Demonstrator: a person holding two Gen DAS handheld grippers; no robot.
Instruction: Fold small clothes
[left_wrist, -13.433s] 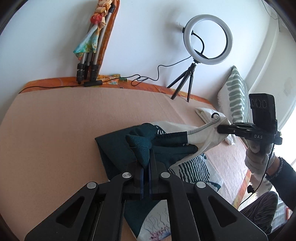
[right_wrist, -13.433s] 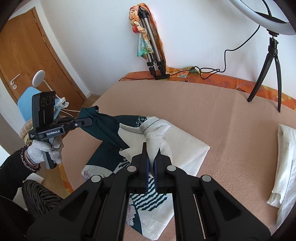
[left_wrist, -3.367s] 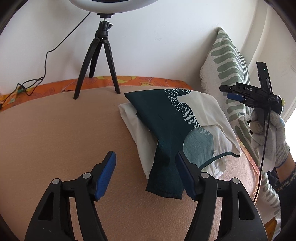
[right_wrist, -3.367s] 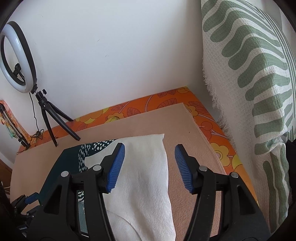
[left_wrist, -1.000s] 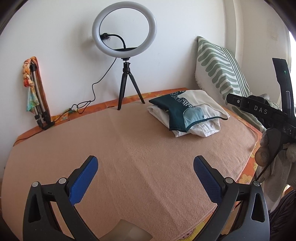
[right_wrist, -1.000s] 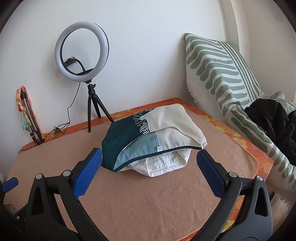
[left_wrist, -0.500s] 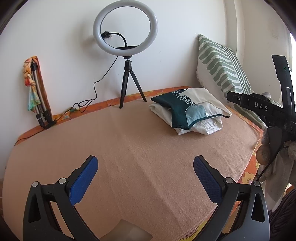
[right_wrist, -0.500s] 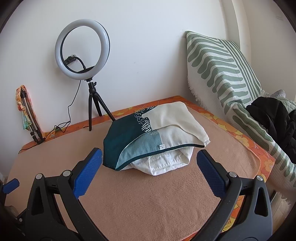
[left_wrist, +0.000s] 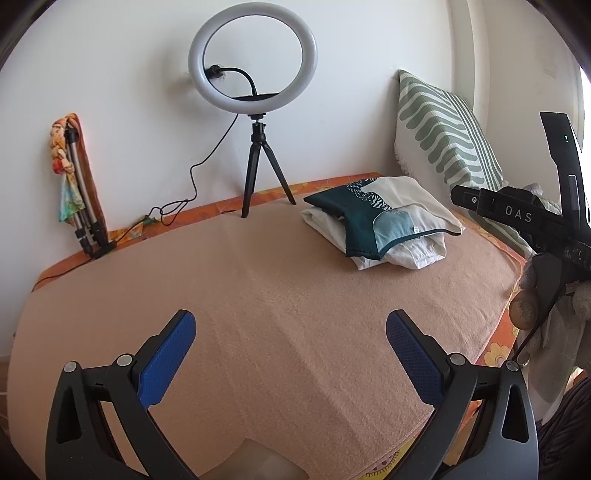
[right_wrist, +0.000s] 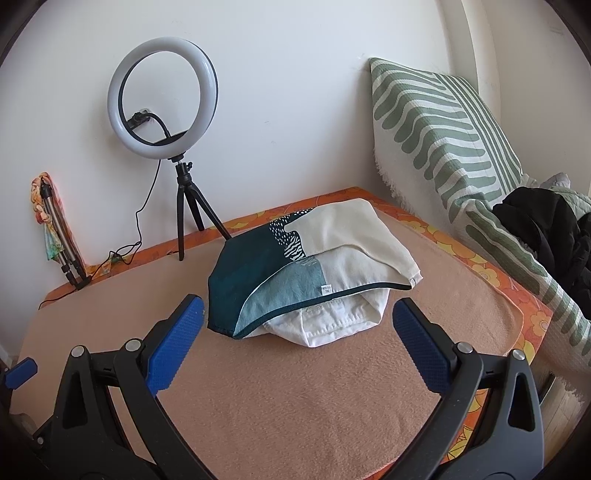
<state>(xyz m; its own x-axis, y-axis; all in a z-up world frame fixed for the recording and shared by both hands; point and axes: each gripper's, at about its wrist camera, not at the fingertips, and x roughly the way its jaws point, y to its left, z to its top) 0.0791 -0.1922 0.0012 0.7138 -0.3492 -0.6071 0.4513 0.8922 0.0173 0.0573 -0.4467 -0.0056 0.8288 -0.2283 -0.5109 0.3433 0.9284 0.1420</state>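
A folded teal-and-cream patterned garment (right_wrist: 295, 273) lies on top of a folded white garment (right_wrist: 332, 325) at the far right of the peach blanket (right_wrist: 295, 398). The stack also shows in the left wrist view (left_wrist: 384, 221). My left gripper (left_wrist: 291, 358) is wide open and empty, well back from the stack over bare blanket. My right gripper (right_wrist: 295, 339) is wide open and empty, just in front of the stack, its blue pads (right_wrist: 177, 339) either side of it and apart from it. The right gripper also shows at the right edge of the left wrist view (left_wrist: 517, 218).
A ring light on a small tripod (left_wrist: 258, 166) stands at the back by the wall, its cable trailing left. A folded tripod wrapped in colourful cloth (left_wrist: 77, 192) leans at the back left. A green-striped pillow (right_wrist: 443, 147) and a black garment (right_wrist: 546, 229) are at the right.
Both grippers, once shut on the garment while folding, let it go onto the white one and drew back. Over the last second they drifted only slightly.
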